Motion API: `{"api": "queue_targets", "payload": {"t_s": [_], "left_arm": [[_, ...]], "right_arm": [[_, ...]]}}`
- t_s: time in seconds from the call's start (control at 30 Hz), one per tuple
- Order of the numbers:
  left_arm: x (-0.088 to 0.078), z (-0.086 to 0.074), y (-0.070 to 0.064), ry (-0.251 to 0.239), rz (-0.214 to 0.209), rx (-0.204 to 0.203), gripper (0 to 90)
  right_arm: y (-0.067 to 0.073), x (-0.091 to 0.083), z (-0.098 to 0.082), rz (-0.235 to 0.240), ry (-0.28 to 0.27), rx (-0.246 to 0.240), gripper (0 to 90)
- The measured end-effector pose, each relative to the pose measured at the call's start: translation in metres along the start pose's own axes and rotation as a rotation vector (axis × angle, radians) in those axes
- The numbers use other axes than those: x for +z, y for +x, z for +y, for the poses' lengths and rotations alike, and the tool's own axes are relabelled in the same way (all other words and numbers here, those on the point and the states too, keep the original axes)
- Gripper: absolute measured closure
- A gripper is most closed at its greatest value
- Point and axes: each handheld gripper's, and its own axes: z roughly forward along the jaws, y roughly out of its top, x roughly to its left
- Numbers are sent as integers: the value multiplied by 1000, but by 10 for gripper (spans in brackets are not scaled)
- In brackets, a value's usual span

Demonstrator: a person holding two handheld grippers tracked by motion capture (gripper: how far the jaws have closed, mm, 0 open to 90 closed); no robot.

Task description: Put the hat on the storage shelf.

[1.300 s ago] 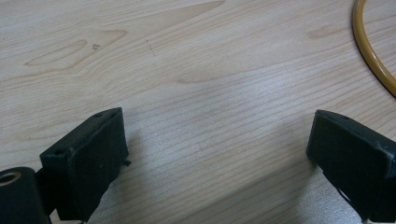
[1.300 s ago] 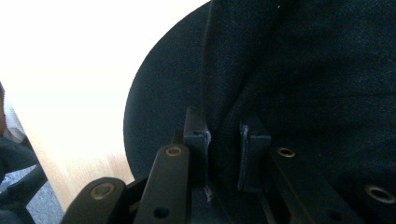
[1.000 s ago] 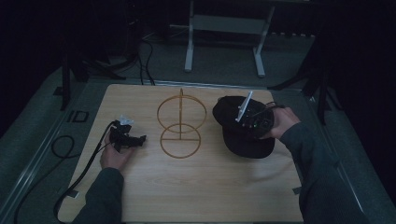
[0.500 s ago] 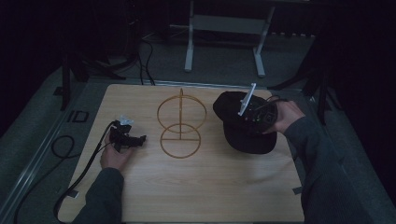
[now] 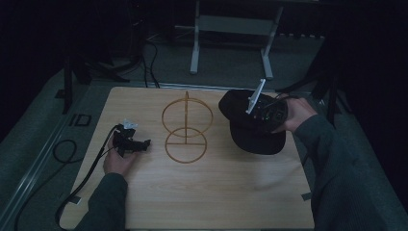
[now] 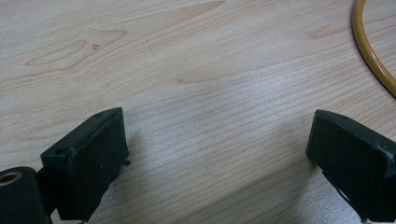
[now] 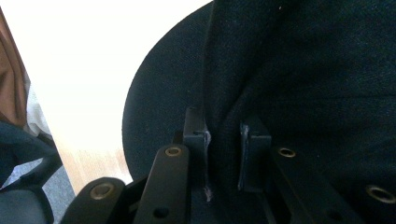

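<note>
I have the right gripper [image 5: 260, 113] pinched shut on a fold of the black cap [image 5: 252, 137], held over the table's [image 5: 216, 192] right side. Left gripper [image 5: 137, 144] rests open, empty. Step: carrying; next, I judge, hanging it on the wire stand [image 5: 186, 127]

The pale wooden table [image 5: 202, 192] is seen to be smooth and matt, with fine straight grain and a few darker knots marked in it. The black cloth cap [image 5: 255, 137] is made of a tightly woven fabric, matt and slightly rough, with a stitched seam shown in the right gripper view. The golden two-ring wire stand [image 5: 186, 127] is formed of thin metal rod with a smooth, faintly glossy coating. The jaws of the left gripper [image 6: 215, 163] are moulded in matt black plastic; those of the right gripper [image 7: 224, 158] are carried on black links fixed with brass-coloured rivets.
</note>
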Motion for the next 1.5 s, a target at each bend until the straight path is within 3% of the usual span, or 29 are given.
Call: {"api": "queue_targets", "payload": {"t_s": [0.47,1.5], "left_arm": [[0,0,0,0,1,2,50],[0,0,0,-1,1,0,52]], "right_arm": [[-6,-20,8,-10,-46,-8,774],[-6,-41,37,-28,-66,-51,772]]}}
